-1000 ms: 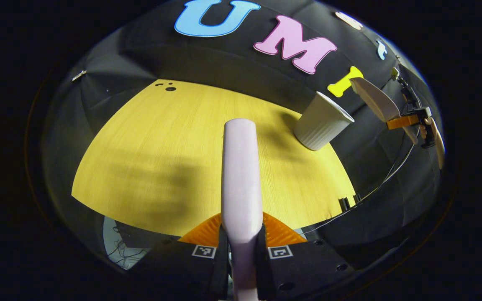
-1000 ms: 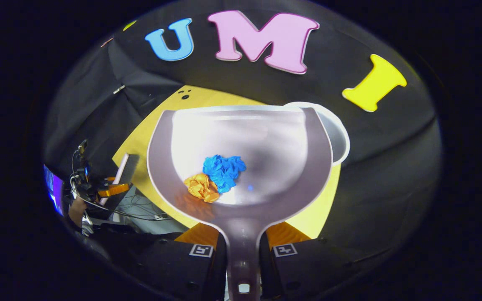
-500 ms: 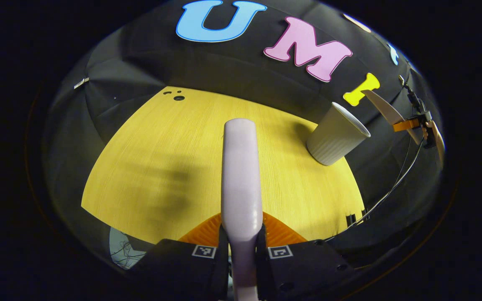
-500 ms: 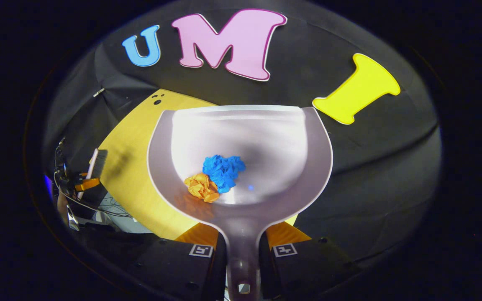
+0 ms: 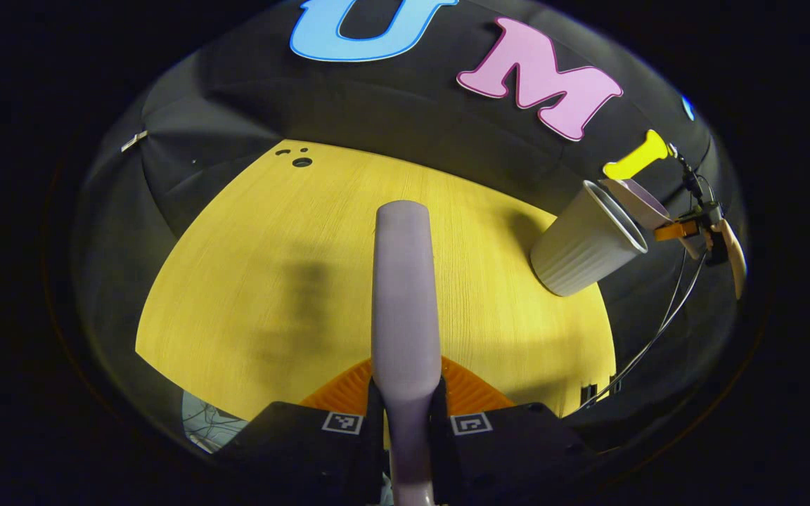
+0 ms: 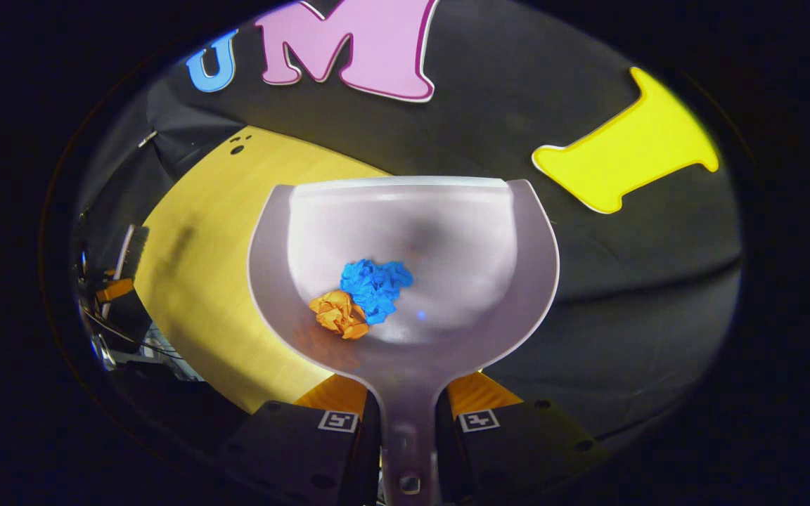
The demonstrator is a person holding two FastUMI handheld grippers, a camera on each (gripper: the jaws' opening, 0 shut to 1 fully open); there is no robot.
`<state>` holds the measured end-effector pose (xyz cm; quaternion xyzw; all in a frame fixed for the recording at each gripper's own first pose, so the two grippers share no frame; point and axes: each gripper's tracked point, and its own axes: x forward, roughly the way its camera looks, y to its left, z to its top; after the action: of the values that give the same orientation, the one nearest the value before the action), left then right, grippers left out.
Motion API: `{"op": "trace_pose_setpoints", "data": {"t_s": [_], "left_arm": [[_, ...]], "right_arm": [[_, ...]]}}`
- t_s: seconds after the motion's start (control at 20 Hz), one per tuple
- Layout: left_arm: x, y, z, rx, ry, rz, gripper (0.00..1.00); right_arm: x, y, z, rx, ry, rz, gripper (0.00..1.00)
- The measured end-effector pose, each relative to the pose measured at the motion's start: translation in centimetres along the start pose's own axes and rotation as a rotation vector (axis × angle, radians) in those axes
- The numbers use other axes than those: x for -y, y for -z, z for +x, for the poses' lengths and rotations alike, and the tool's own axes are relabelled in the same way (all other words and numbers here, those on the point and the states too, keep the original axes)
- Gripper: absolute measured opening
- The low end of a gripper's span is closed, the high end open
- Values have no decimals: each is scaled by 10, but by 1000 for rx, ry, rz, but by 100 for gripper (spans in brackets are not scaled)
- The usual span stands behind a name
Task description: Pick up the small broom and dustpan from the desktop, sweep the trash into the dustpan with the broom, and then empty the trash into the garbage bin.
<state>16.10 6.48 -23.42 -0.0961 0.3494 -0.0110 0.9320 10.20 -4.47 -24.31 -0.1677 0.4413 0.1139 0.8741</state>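
Note:
My left gripper [image 5: 406, 402] is shut on the pale broom handle [image 5: 403, 281], which points forward above the yellow table [image 5: 257, 281]. The white ribbed garbage bin [image 5: 584, 242] stands at the table's far right corner. Just behind the bin's rim, the dustpan [image 5: 640, 200] hangs in the air. My right gripper [image 6: 408, 414] is shut on the handle of this pale dustpan [image 6: 531, 281] and holds it about level. A blue paper wad [image 6: 375, 284] and an orange paper wad [image 6: 338, 314] lie in the pan. Far left, the broom head [image 6: 129, 249] shows.
The table's near edge [image 5: 187, 379] drops off to a floor with cables [image 5: 204, 422]. A cable [image 5: 658, 330] trails down from the right gripper past the table's right corner. Small dark holes [image 5: 301, 161] mark the far left of the tabletop. Black cloth walls close in behind.
The right gripper has carried the dustpan with both wads toward the bin; the pan now sits by the bin's rim, and the bin has slipped behind the pan. The broom barely moved.

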Motion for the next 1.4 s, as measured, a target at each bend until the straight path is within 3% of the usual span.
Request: {"op": "trace_pose_setpoints", "data": {"t_s": [0.05, 0.25, 0.45, 0.5, 0.55, 0.85, 1.1, 1.25, 1.4], "left_arm": [[1, -5, 1, -4, -5, 10, 31], [7, -12, 6, -27, -5, 25, 31], [6, -12, 12, -38, 11, -4, 31], [5, -12, 14, -40, 13, -21, 31], [3, -12, 15, -42, 14, -34, 31], [-5, -6, 13, -34, 18, -57, 31], [-16, 3, 8, -32, 9, -78, 29], [-20, 6, 3, -25, 7, -79, 31], [-22, 10, -1, -15, 6, -76, 31]], "right_arm": [[1, 2, -2, -22, 14, -23, 37], [8, 1, 2, -80, 46, -57, 37], [15, -3, -2, -147, 137, -217, 37], [19, -7, -4, -155, 153, -252, 41], [21, -6, -7, -168, 177, -295, 37], [39, -18, -9, -189, 314, -513, 37], [62, -18, -9, -217, 483, -740, 37], [67, -18, -9, -216, 522, -785, 34], [69, -21, -9, -205, 535, -802, 36]]}}
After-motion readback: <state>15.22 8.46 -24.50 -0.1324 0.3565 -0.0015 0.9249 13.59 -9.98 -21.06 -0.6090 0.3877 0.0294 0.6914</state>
